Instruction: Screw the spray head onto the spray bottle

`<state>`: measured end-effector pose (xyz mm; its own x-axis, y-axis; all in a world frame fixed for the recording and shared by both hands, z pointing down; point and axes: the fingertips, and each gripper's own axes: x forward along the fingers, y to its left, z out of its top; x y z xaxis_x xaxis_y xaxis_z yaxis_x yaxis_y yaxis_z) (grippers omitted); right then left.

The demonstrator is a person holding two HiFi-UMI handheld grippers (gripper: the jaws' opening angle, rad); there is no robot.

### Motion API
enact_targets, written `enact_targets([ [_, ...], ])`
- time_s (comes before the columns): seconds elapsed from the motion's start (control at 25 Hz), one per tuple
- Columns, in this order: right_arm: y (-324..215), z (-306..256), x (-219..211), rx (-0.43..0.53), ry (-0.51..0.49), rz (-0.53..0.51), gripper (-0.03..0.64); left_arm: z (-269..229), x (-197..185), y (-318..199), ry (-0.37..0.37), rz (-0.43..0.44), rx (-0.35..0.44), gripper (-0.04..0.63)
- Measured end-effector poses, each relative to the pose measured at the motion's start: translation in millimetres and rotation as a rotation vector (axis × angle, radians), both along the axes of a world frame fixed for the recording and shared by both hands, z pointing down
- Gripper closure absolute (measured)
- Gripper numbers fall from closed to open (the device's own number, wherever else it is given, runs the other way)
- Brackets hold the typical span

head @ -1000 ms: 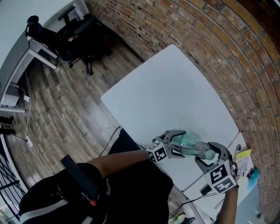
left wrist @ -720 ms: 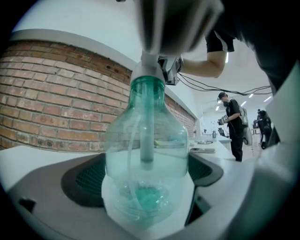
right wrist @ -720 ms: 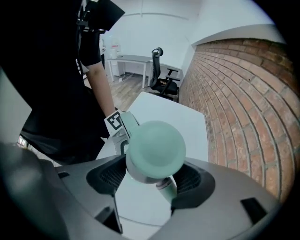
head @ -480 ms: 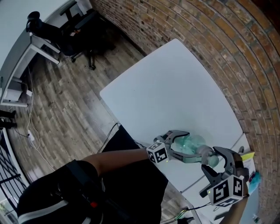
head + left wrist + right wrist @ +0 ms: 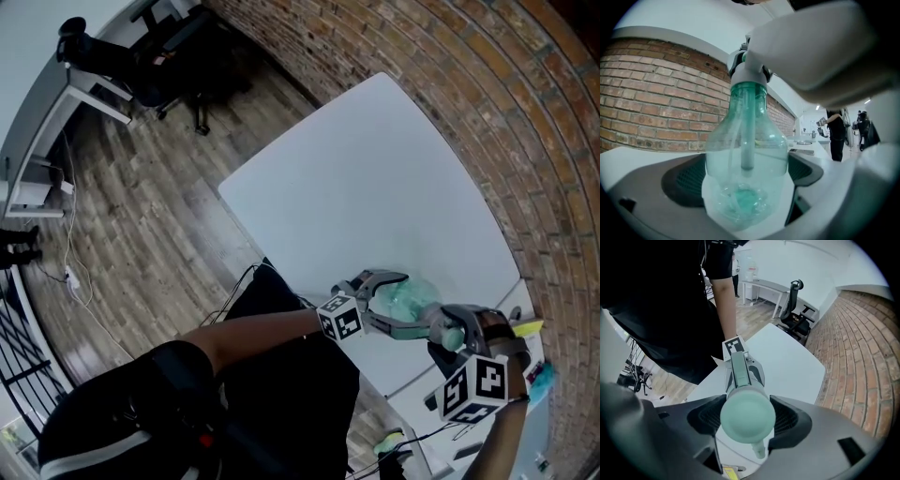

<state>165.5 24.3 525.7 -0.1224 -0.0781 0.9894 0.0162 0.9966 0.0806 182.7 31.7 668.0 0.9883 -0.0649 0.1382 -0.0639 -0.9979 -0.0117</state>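
Snugly in left claw (image 5: 394,302), translucent green bottle (image 5: 745,150) with domed spray head (image 5: 747,414)

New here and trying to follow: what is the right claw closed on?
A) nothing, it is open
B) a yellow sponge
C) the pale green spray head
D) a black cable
C: the right gripper view shows the right claw pinching the pale green spray head, atop the spray bottle in the left claw.
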Motion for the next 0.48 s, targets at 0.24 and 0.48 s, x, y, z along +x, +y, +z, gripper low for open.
enact_targets([
  [0.24, -0.8, 1.3, 0.4, 0.013, -0.019, 0.082, 0.331, 1.9, 1.0, 0.2, 0.026, 0.01, -0.013, 0.054],
  [0.48, -3.5, -1.6, 0.9, 0.015, -0.083, 0.158, 0.331, 0.4, 2.4, -0.6, 0.054, 0.024, -0.02, 0.054],
])
